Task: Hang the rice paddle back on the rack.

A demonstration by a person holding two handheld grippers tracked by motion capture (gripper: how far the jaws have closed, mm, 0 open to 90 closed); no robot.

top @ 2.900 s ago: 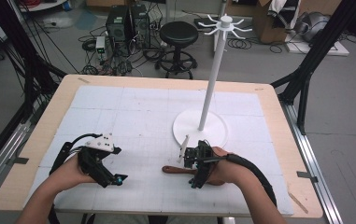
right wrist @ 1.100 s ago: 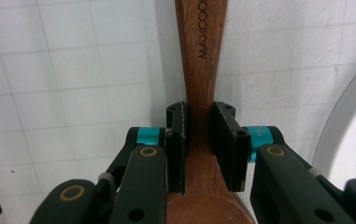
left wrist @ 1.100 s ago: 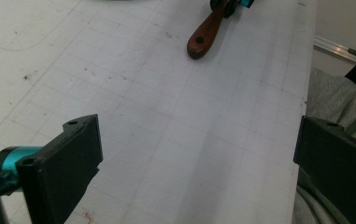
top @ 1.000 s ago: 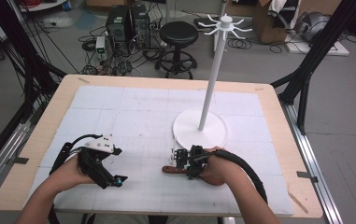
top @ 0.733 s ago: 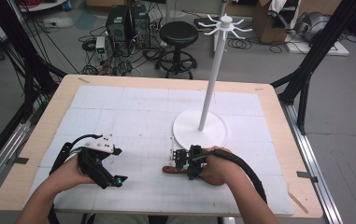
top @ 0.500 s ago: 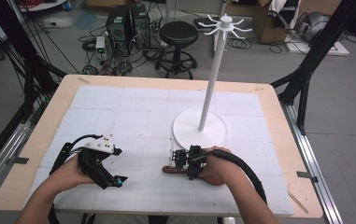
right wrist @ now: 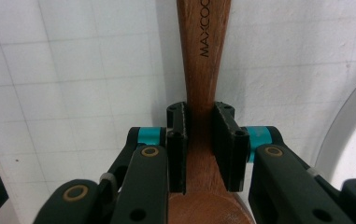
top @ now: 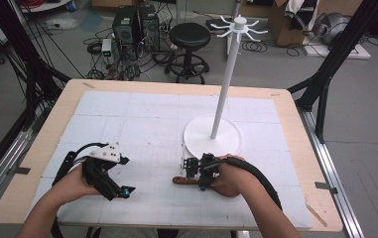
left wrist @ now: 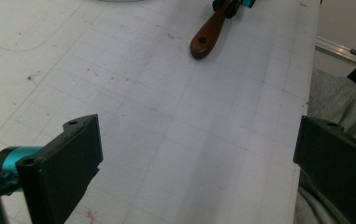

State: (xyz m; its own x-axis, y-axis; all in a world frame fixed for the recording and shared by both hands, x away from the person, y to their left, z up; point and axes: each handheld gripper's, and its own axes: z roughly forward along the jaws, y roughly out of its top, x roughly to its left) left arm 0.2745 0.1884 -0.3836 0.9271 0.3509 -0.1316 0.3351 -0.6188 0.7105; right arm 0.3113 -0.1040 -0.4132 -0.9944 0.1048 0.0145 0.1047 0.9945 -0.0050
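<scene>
— What sits nearest the person's edge of the desk?

— The two hands. The left gripper is low at the left on the white gridded mat, and in its own view its two black jaws stand far apart with nothing but bare mat between them.

— And the other one?

— The right gripper lies a little right of centre. Its jaws are closed tight on the neck of a wooden spoon, one pad pressed to each side of the handle, which carries dark printed lettering.

— Where is that spoon exactly?

— Flat on the mat, just in front of the person. From above, its handle end pokes out to the left of the right gripper; in the left gripper view that end shows a small hole.

— What lies beyond it?

— Just behind the right gripper is the round white base of a stand, its thin pole rising to a ring of pegs at the top.

— And past the desk?

— A black stool and a computer tower on the floor among cables.
</scene>
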